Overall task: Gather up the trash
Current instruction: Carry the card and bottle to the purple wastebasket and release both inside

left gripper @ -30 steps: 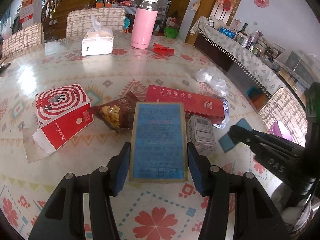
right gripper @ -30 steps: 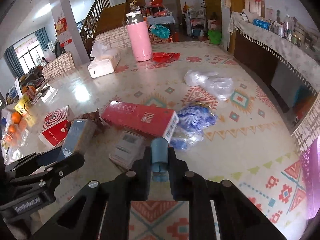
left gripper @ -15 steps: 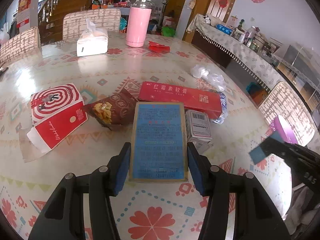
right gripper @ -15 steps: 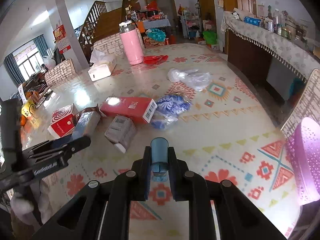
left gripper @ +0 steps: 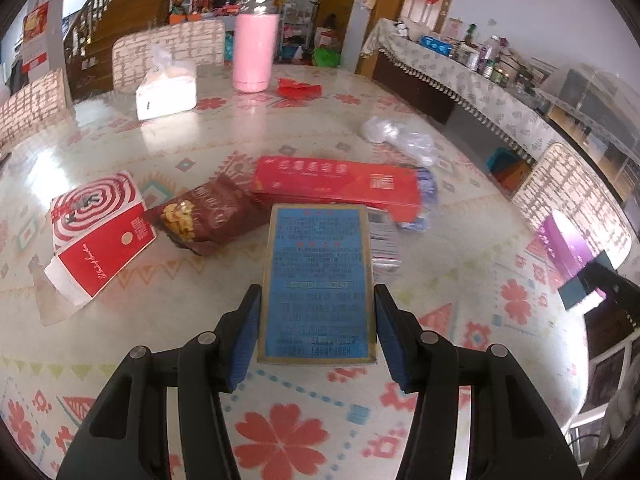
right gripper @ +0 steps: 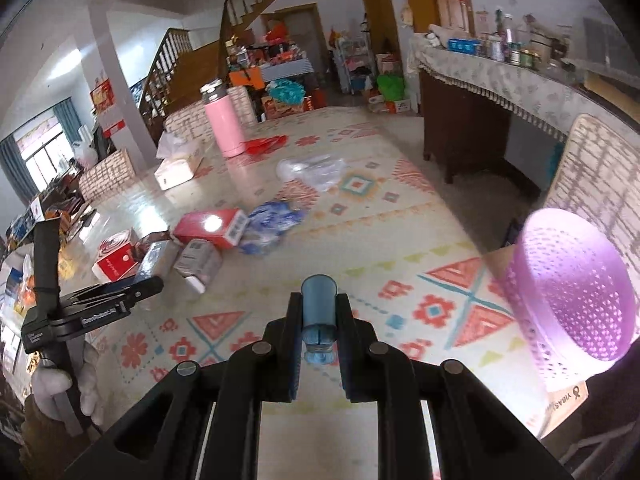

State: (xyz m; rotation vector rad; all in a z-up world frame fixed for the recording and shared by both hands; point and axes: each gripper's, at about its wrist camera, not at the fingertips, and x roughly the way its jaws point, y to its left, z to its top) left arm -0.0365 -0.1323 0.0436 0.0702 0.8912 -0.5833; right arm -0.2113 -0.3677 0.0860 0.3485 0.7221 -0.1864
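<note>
My left gripper (left gripper: 318, 330) is shut on a flat blue box (left gripper: 318, 280) and holds it above the patterned table (left gripper: 288, 420). It also shows in the right wrist view (right gripper: 120, 294) at the left. My right gripper (right gripper: 319, 318) is shut on a small blue cap-like tube (right gripper: 318, 304) over the table's near edge. A purple perforated trash basket (right gripper: 568, 284) stands at the right, beside the table; it shows in the left wrist view (left gripper: 568, 240). On the table lie a long red carton (left gripper: 336, 184), a brown snack bag (left gripper: 204, 212), a red-and-white box (left gripper: 96, 232), a silver pack (right gripper: 198, 260), a blue wrapper (right gripper: 272, 220) and a clear plastic bag (left gripper: 396, 136).
A pink thermos (left gripper: 256, 46), a white tissue pack (left gripper: 166, 88) and a red scrap (left gripper: 298, 88) sit at the table's far side. Woven chairs (left gripper: 168, 46) ring the table. A sideboard (right gripper: 500, 92) with jars runs along the right wall.
My right gripper has drawn back and to the right with the blue tube; the purple basket has come into its view. My left gripper has lifted slightly, still holding the blue box.
</note>
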